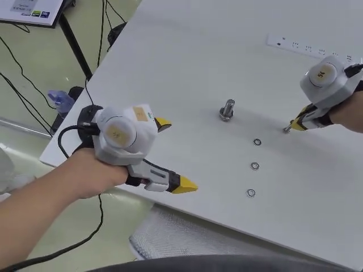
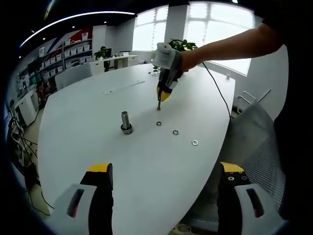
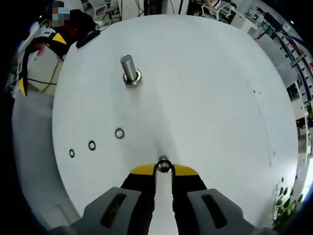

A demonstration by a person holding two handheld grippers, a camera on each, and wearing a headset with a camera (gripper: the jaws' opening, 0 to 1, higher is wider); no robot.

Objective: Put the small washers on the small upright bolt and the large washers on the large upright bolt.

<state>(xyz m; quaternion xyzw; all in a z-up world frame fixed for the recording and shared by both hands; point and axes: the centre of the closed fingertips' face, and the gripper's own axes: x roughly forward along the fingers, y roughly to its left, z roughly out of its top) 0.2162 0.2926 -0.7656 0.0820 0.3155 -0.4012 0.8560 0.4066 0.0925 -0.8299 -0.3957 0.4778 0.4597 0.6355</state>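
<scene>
**Head view.** The left gripper [image 1: 174,153] is at the near left edge of the white tabletop [image 1: 187,68]. Its yellow-tipped fingers [image 1: 184,184] are spread wide with nothing between them. The right gripper [image 1: 294,126] is at far right, its fingers pinched on the small bolt [image 1: 287,129]. The bolt juts from the tips down toward the tabletop; contact cannot be told. The large bolt [image 1: 227,109] stands upright mid-table, well apart from both grippers. Three washers [image 1: 254,166] lie flat in a row, apart from one another, between the large bolt and the near edge. A power strip [image 1: 306,46] lies toward the far side. A chair [image 1: 187,235] sits below the near edge.

**Left gripper view.** This gripper's own fingers [image 2: 100,171] rise far apart and hold nothing. This view alone shows the small bolt [image 2: 159,104] side-on: a thin grey pin hanging straight down from the right gripper [image 2: 163,94], just beside the nearest washer. The large bolt [image 2: 126,121] shows as a bright steel cylinder with a wider collar at its foot. The washers [image 2: 175,132] run off to its right.

**Right gripper view.** This gripper's own fingers [image 3: 144,171] are closed on the small bolt [image 3: 164,165], seen end-on as a small round metal ring between the yellow tips. The large bolt [image 3: 130,68] stands well ahead. The washers [image 3: 92,145], thin dark rings, lie to the left. The left gripper [image 3: 39,61] is at the far edge, upper left.
</scene>
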